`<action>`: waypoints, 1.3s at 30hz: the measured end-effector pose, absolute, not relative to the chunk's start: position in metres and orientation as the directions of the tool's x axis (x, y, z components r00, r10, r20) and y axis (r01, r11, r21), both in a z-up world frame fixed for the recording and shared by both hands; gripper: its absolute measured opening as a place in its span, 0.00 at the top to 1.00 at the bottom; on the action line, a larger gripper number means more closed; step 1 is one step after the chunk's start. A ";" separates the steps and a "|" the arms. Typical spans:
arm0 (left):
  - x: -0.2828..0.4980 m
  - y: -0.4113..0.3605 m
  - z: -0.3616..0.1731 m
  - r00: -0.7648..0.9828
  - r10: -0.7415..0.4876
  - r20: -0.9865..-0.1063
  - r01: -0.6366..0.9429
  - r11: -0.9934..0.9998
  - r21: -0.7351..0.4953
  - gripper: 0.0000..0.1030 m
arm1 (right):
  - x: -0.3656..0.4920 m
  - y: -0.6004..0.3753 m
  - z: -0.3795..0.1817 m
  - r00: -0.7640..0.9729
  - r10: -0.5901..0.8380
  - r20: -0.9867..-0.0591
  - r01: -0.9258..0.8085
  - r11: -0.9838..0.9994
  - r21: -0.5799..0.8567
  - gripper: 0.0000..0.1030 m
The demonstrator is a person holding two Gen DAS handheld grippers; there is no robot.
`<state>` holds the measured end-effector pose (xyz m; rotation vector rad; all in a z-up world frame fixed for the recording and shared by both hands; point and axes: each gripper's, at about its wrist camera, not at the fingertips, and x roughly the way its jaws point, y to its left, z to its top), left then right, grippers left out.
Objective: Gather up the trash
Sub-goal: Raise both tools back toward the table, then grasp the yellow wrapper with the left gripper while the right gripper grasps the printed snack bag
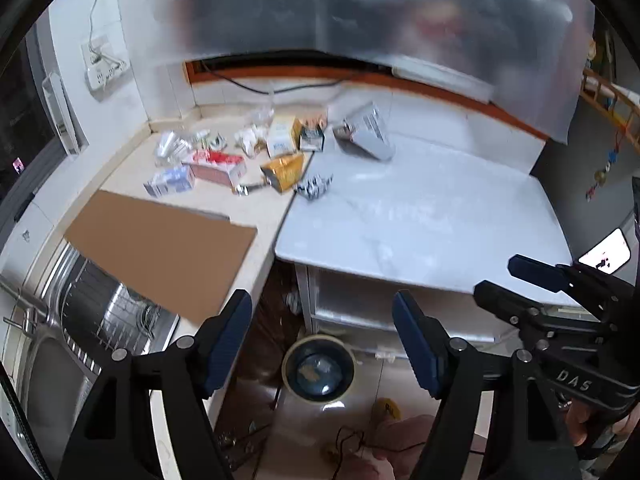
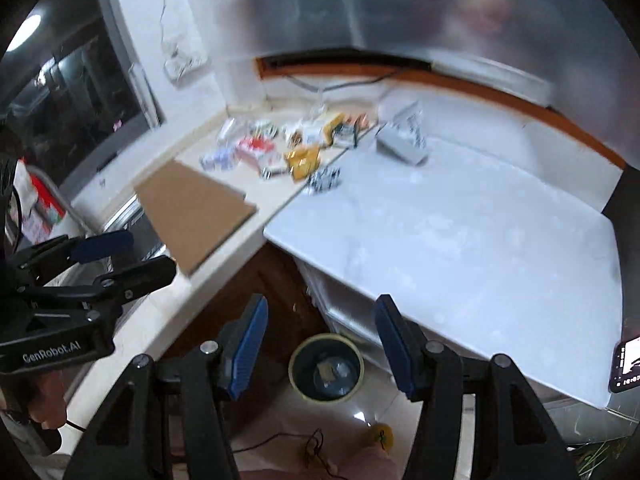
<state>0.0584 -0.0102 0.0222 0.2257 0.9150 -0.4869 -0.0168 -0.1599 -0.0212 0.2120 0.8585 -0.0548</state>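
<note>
Tiled floor (image 1: 304,432) lies nearest, below both cameras, and on it stands a round trash bin (image 1: 318,369) with a pale rim, just in front of the gap between the two work surfaces; a few scraps show at its bottom.

Over the bin hang both tools. Left hand-held gripper (image 1: 322,344) has its blue-padded fingers spread wide with nothing between them. Right hand-held gripper (image 2: 320,346) is likewise spread wide and holds nothing. Each shows at the edge of the other's view.

Beyond them, the beige desk (image 1: 256,216) runs to the left, with a steel sink (image 1: 100,320) at its near end and a flat sheet of brown cardboard (image 1: 160,248) lying partly over the sink's edge. A white desk (image 1: 420,216) meets it on the right, with a lit phone (image 2: 626,364) at its right edge.

Farther back, the trash (image 1: 240,156) is scattered on the beige desk near the corner: a red and white carton (image 1: 218,166), a small blue and white box (image 1: 170,180), a yellow packet (image 1: 284,170), a crumpled black and white wrapper (image 1: 316,186) at the seam, and a white and yellow box (image 1: 282,134). A grey and white box (image 1: 366,134) lies tilted on the white desk.

Behind all this rise the tiled wall, a wall socket (image 1: 102,66) and a foil-covered backsplash (image 1: 400,20).
</note>
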 end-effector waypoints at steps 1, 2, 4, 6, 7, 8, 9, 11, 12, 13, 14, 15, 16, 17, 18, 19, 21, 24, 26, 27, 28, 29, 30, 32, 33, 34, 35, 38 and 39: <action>0.064 -0.011 0.026 0.520 -0.306 -0.798 0.492 0.870 -0.013 0.30 | -0.014 -0.163 -0.018 0.658 0.034 -0.752 0.139 0.976 0.166 0.45; 0.068 -0.012 0.026 0.523 -0.305 -0.796 0.490 0.872 -0.011 0.30 | -0.011 -0.167 -0.015 0.661 0.030 -0.750 0.145 0.975 0.166 0.45; 0.084 -0.015 0.028 0.526 -0.306 -0.794 0.483 0.875 -0.018 0.30 | -0.002 -0.177 -0.009 0.668 0.014 -0.744 0.158 0.974 0.160 0.45; 0.098 -0.018 0.028 0.517 -0.313 -0.796 0.475 0.879 -0.037 0.30 | 0.010 -0.189 -0.008 0.672 0.007 -0.741 0.165 0.973 0.159 0.45; 0.106 -0.020 0.026 0.511 -0.317 -0.799 0.468 0.882 -0.051 0.30 | 0.017 -0.197 -0.007 0.673 0.005 -0.740 0.169 0.972 0.161 0.45; 0.116 -0.021 0.024 0.501 -0.320 -0.804 0.458 0.886 -0.068 0.30 | 0.025 -0.204 -0.007 0.673 0.004 -0.740 0.173 0.972 0.162 0.45; 0.128 -0.023 0.021 0.490 -0.324 -0.809 0.445 0.891 -0.088 0.30 | 0.031 -0.210 -0.007 0.672 0.003 -0.740 0.176 0.971 0.164 0.45; 0.150 -0.028 0.014 0.477 -0.318 -0.820 0.416 0.903 -0.108 0.30 | 0.055 -0.230 -0.008 0.671 0.005 -0.742 0.180 0.969 0.169 0.45; 0.164 -0.030 0.010 0.472 -0.312 -0.825 0.397 0.910 -0.117 0.30 | 0.068 -0.240 -0.010 0.668 0.007 -0.744 0.180 0.969 0.171 0.45; 0.178 -0.032 0.005 0.463 -0.306 -0.832 0.378 0.917 -0.127 0.30 | 0.081 -0.251 -0.011 0.664 0.008 -0.747 0.181 0.968 0.172 0.45; 0.189 -0.034 0.000 0.455 -0.303 -0.837 0.362 0.922 -0.136 0.30 | 0.094 -0.261 -0.012 0.659 0.008 -0.752 0.185 0.968 0.172 0.45; 0.199 -0.036 -0.004 0.449 -0.303 -0.841 0.353 0.924 -0.145 0.30 | 0.110 -0.272 -0.016 0.653 0.014 -0.758 0.188 0.966 0.180 0.45; 0.212 -0.040 -0.009 0.441 -0.299 -0.846 0.340 0.928 -0.150 0.30 | 0.122 -0.281 -0.019 0.648 0.023 -0.761 0.187 0.964 0.189 0.45; 0.225 -0.043 -0.014 0.437 -0.286 -0.853 0.322 0.935 -0.148 0.30 | 0.139 -0.295 -0.023 0.640 0.031 -0.768 0.191 0.961 0.198 0.45; 0.236 -0.047 -0.019 0.436 -0.276 -0.857 0.308 0.940 -0.145 0.30 | 0.154 -0.307 -0.028 0.634 0.035 -0.772 0.196 0.959 0.204 0.45; 0.249 -0.051 -0.025 0.434 -0.263 -0.862 0.292 0.946 -0.141 0.30 | 0.170 -0.319 -0.033 0.632 0.043 -0.774 0.193 0.958 0.211 0.45; 0.268 -0.057 -0.038 0.422 -0.249 -0.872 0.266 0.953 -0.143 0.30 | 0.197 -0.337 -0.042 0.629 0.050 -0.775 0.192 0.957 0.217 0.45; 0.297 -0.069 -0.058 0.394 -0.245 -0.886 0.233 0.959 -0.162 0.30 | 0.238 -0.362 -0.061 0.629 0.057 -0.776 0.194 0.955 0.227 0.46; 0.312 -0.077 -0.070 0.376 -0.245 -0.894 0.211 0.962 -0.175 0.30 | 0.260 -0.376 -0.079 0.619 0.065 -0.783 0.205 0.949 0.240 0.46; 0.321 -0.081 -0.077 0.368 -0.247 -0.896 0.200 0.963 -0.183 0.30 | 0.270 -0.380 -0.089 0.613 0.073 -0.787 0.212 0.944 0.253 0.46; 0.327 -0.084 -0.080 0.364 -0.250 -0.897 0.193 0.963 -0.190 0.30 | 0.278 -0.384 -0.099 0.607 0.083 -0.791 0.219 0.938 0.267 0.46; 0.334 -0.087 -0.085 0.359 -0.250 -0.899 0.183 0.964 -0.195 0.30 | 0.284 -0.385 -0.106 0.602 0.090 -0.793 0.224 0.935 0.276 0.46; 0.342 -0.091 -0.090 0.354 -0.249 -0.901 0.171 0.965 -0.199 0.30 | 0.292 -0.388 -0.116 0.594 0.097 -0.798 0.231 0.930 0.286 0.46; 0.351 -0.096 -0.097 0.347 -0.249 -0.904 0.162 0.966 -0.204 0.30 | 0.302 -0.391 -0.130 0.584 0.118 -0.803 0.236 0.922 0.308 0.46; 0.358 -0.098 -0.101 0.339 -0.245 -0.908 0.154 0.967 -0.204 0.30 | 0.307 -0.392 -0.136 0.581 0.127 -0.804 0.238 0.918 0.318 0.46; 0.362 -0.100 -0.105 0.332 -0.244 -0.911 0.148 0.967 -0.205 0.30 | 0.311 -0.392 -0.140 0.579 0.132 -0.804 0.240 0.915 0.323 0.46; 0.368 -0.102 -0.109 0.320 -0.243 -0.916 0.143 0.968 -0.207 0.30 | 0.314 -0.393 -0.144 0.580 0.138 -0.803 0.240 0.913 0.330 0.46; 0.381 -0.108 -0.122 0.296 -0.234 -0.926 0.128 0.970 -0.204 0.30 | 0.326 -0.396 -0.154 0.581 0.166 -0.797 0.240 0.900 0.363 0.46; 0.384 -0.109 -0.126 0.290 -0.231 -0.929 0.124 0.971 -0.202 0.30 | 0.329 -0.398 -0.157 0.581 0.174 -0.795 0.241 0.896 0.373 0.46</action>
